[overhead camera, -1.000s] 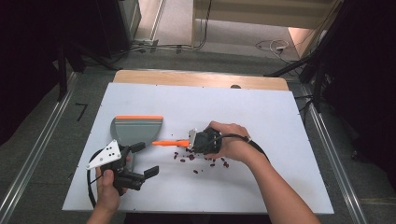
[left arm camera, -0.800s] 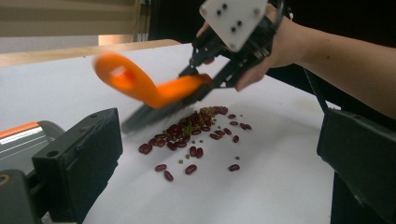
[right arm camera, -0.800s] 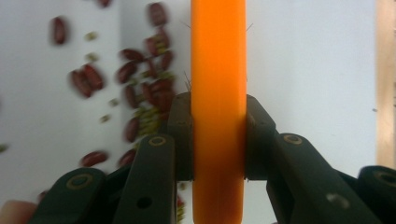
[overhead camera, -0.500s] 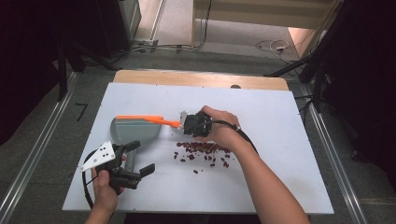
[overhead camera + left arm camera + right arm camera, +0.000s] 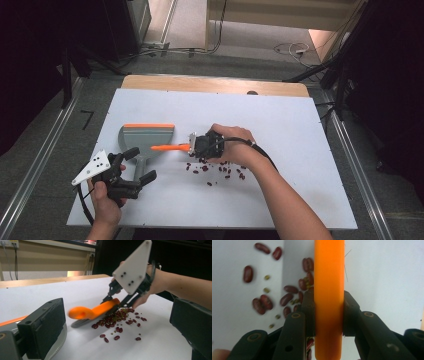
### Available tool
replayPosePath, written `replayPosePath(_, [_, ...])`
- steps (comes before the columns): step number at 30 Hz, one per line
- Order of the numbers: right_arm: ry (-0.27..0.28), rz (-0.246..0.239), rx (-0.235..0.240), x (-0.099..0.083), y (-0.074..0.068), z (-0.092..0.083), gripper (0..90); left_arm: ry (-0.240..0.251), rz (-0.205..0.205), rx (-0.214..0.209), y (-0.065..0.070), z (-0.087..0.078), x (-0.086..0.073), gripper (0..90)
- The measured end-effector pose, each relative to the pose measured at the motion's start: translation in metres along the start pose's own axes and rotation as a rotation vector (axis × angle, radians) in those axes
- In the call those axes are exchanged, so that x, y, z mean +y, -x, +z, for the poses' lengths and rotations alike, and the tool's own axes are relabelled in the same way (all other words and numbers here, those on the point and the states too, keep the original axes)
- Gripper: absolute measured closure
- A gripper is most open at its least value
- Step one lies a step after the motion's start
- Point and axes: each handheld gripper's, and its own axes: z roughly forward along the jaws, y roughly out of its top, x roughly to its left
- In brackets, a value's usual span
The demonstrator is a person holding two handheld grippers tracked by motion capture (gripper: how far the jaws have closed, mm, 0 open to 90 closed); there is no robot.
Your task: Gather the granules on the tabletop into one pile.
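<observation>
White table: right hand-held gripper clamps orange brush beside beans, dustpan near open left hand-held gripper

Even overhead light on the white table; dark surroundings; orange brush handle apparently motion-blurred.

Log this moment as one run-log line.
right gripper: shut on brush | brush: sweeping beans | left gripper: open, astride dustpan handle | beans: on table
</observation>
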Motion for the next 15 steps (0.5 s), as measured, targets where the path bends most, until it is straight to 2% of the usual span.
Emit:
replayPosePath(5, [-0.004,-0.026,0.032,-0.006,-0.009,-0.007,68.5,-0.016,-0.001,-0.004,0.001,0.003,-0.001,1.3])
replayPosePath(11, [0.0,-0.067,0.044,-0.011,-0.016,-0.011,68.5,-0.024,0.0,-0.004,0.0,0.004,-0.002,1.3])
replayPosePath(14, [0.005,-0.071,0.044,-0.013,-0.017,-0.013,68.5,-0.026,-0.002,-0.005,0.0,0.005,-0.003,1.3])
replayPosePath(15, [0.009,-0.061,0.026,-0.013,-0.017,-0.014,68.6,-0.029,0.0,-0.005,0.0,0.005,-0.003,1.3])
